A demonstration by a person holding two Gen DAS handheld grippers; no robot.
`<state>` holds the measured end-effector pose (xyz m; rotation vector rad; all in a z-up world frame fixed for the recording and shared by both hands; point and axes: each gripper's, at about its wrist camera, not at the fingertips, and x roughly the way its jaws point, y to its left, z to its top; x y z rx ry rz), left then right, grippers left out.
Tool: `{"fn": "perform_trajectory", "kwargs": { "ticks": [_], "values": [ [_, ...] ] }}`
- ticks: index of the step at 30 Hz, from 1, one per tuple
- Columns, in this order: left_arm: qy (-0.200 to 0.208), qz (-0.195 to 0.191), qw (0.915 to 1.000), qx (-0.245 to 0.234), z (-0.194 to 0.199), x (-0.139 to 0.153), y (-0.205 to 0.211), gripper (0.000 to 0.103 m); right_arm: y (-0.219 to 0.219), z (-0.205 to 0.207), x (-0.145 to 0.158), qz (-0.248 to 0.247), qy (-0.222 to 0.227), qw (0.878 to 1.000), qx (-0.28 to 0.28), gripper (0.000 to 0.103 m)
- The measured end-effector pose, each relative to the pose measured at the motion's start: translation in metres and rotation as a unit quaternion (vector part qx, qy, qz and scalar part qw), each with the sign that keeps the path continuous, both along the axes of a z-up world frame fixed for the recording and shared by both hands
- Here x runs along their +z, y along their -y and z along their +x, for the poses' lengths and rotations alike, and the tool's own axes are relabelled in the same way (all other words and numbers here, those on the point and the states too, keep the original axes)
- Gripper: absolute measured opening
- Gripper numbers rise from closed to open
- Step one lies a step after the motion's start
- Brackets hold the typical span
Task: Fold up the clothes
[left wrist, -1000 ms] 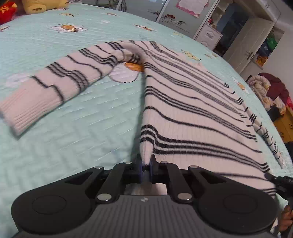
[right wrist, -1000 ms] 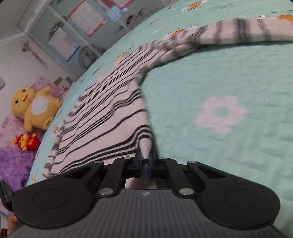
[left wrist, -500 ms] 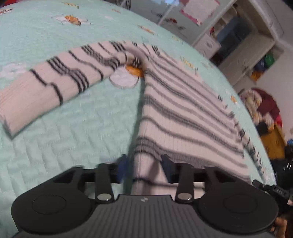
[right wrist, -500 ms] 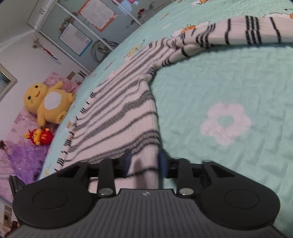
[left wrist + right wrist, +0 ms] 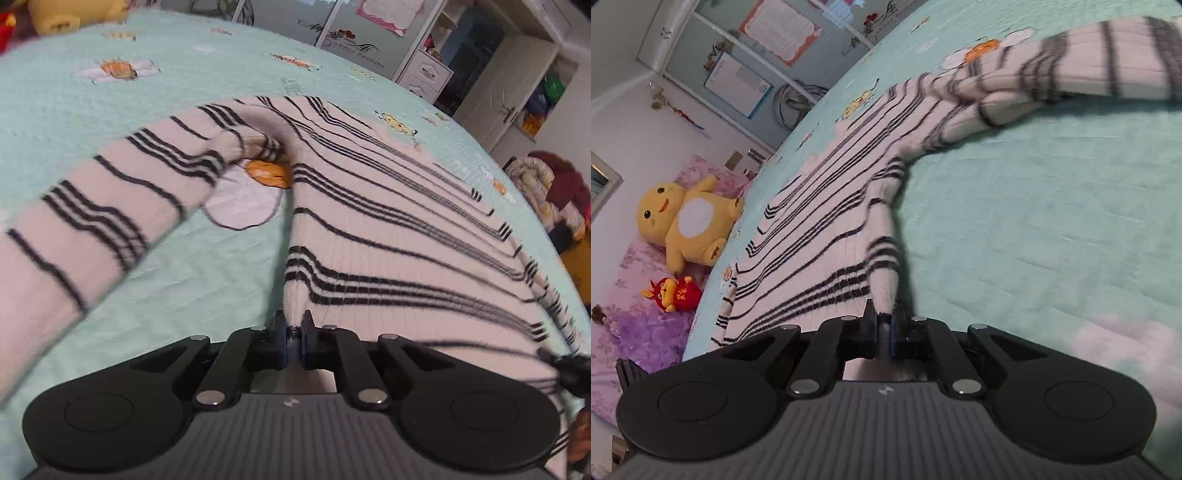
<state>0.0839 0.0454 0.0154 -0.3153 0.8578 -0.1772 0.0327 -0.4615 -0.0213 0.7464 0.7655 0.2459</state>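
While angled down over the bedspread (image 5: 147, 288), each tool (image 5: 293, 334) (image 5: 884, 325), jaws just reclosed, pinches the sweater (image 5: 388, 229) hem.

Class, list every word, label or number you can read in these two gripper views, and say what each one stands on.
"SWEET WEDDING": small capitals under a cursive decal on the grey wardrobe door, left view.
The cursive decal above it: too stylised to read.
Pink notice on that door: text too small.
Orange-bordered sheet and blue-bordered sheet, right view: print too blurred.
Striped sweater and both grippers: no text.
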Motion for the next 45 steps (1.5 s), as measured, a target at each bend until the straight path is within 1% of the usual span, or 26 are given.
{"fn": "perform_trajectory", "kwargs": {
  "ticks": [2, 4, 6, 7, 8, 9, 10, 11, 13, 17, 20, 25, 27, 28, 29, 30, 31, 32, 33, 34, 36, 37, 40, 42, 43, 45],
  "values": [
    [-0.003, -0.009, 1.0000, 0.002, 0.000, -0.002, -0.007, 0.009, 0.013, -0.008, -0.004, 0.017, -0.001, 1.000, -0.009, 0.004],
    [-0.001, -0.001, 1.0000, -0.007, 0.003, 0.000, -0.002, 0.009, 0.018, -0.008, -0.010, 0.035, -0.004, 0.999, -0.010, 0.003],
    [0.002, 0.002, 0.9998, -0.020, 0.006, 0.003, 0.004, 0.010, 0.016, -0.003, -0.007, 0.034, -0.004, 0.999, -0.001, 0.006],
    [0.003, -0.004, 0.9997, -0.023, 0.007, 0.004, 0.005, 0.014, 0.015, -0.001, -0.006, 0.034, -0.004, 0.999, 0.005, 0.008],
    [0.004, -0.012, 0.9996, -0.023, 0.008, 0.005, 0.004, 0.024, 0.014, 0.002, -0.005, 0.039, -0.004, 0.999, 0.009, 0.015],
    [0.005, -0.019, 0.9995, -0.024, 0.010, 0.005, 0.003, 0.031, 0.014, 0.006, -0.004, 0.051, -0.003, 0.999, 0.011, 0.020],
    [0.007, -0.027, 0.9993, -0.025, 0.011, 0.006, 0.003, 0.045, 0.017, 0.009, -0.003, 0.064, 0.001, 0.998, 0.011, 0.030],
    [0.010, -0.034, 0.9991, -0.022, 0.013, 0.007, 0.002, 0.054, 0.020, 0.013, -0.002, 0.076, 0.008, 0.997, 0.004, 0.039],
    [0.024, -0.049, 0.9985, -0.001, 0.019, 0.010, -0.003, 0.059, 0.029, 0.025, -0.004, 0.091, 0.013, 0.995, -0.025, 0.044],
    [0.017, -0.085, 0.9959, 0.027, 0.055, 0.006, -0.010, 0.061, 0.040, 0.059, -0.012, 0.125, 0.009, 0.990, -0.065, 0.044],
    [0.003, -0.114, 0.9923, 0.049, 0.087, -0.004, -0.015, 0.061, 0.034, 0.088, -0.014, 0.126, 0.004, 0.990, -0.069, 0.044],
    [0.008, -0.161, 0.9848, 0.066, 0.126, -0.007, -0.020, 0.063, 0.026, 0.124, -0.022, 0.148, 0.015, 0.987, -0.065, 0.043],
    [0.011, -0.178, 0.9816, 0.069, 0.137, -0.008, -0.021, 0.063, 0.022, 0.133, -0.023, 0.146, 0.020, 0.987, -0.060, 0.040],
    [0.013, -0.186, 0.9799, 0.072, 0.141, -0.009, -0.022, 0.061, 0.019, 0.136, -0.024, 0.137, 0.020, 0.989, -0.057, 0.034],
    [0.014, -0.192, 0.9783, 0.076, 0.144, -0.011, -0.023, 0.056, 0.017, 0.137, -0.025, 0.126, 0.019, 0.990, -0.052, 0.025],
    [0.014, -0.189, 0.9787, 0.078, 0.145, -0.011, -0.023, 0.050, 0.015, 0.139, -0.025, 0.114, 0.019, 0.992, -0.048, 0.018],
    [0.014, -0.173, 0.9817, 0.078, 0.146, -0.011, -0.021, 0.022, 0.014, 0.141, -0.027, 0.103, 0.018, 0.994, -0.044, 0.006],
    [0.015, -0.159, 0.9843, 0.075, 0.146, -0.011, -0.019, 0.009, 0.015, 0.141, -0.030, 0.098, 0.021, 0.994, -0.041, 0.004],
    [0.018, -0.146, 0.9864, 0.072, 0.146, -0.011, -0.017, 0.009, 0.016, 0.139, -0.030, 0.096, 0.026, 0.994, -0.038, 0.004],
    [0.027, -0.131, 0.9882, 0.074, 0.144, -0.009, -0.016, 0.009, 0.016, 0.139, -0.027, 0.080, 0.031, 0.996, -0.039, 0.005],
    [0.049, -0.094, 0.9914, 0.076, 0.144, -0.001, -0.016, 0.008, 0.018, 0.140, -0.016, 0.015, 0.050, 0.997, -0.051, 0.005],
    [0.056, -0.084, 0.9920, 0.076, 0.146, 0.002, -0.019, 0.008, 0.023, 0.141, -0.013, -0.003, 0.057, 0.997, -0.059, 0.005],
    [0.051, -0.074, 0.9936, 0.068, 0.151, -0.004, -0.023, 0.009, 0.039, 0.147, -0.020, 0.007, 0.058, 0.996, -0.061, 0.002],
    [0.054, -0.058, 0.9951, 0.060, 0.150, -0.008, -0.018, 0.010, 0.033, 0.147, -0.021, -0.005, 0.060, 0.997, -0.048, 0.003],
    [0.057, -0.059, 0.9949, 0.059, 0.148, -0.010, -0.018, 0.013, 0.030, 0.147, -0.020, -0.012, 0.060, 0.997, -0.040, 0.003],
    [0.056, -0.074, 0.9940, 0.057, 0.144, -0.011, -0.019, 0.013, 0.030, 0.148, -0.020, 0.001, 0.058, 0.998, -0.033, 0.006]
  ]
}}
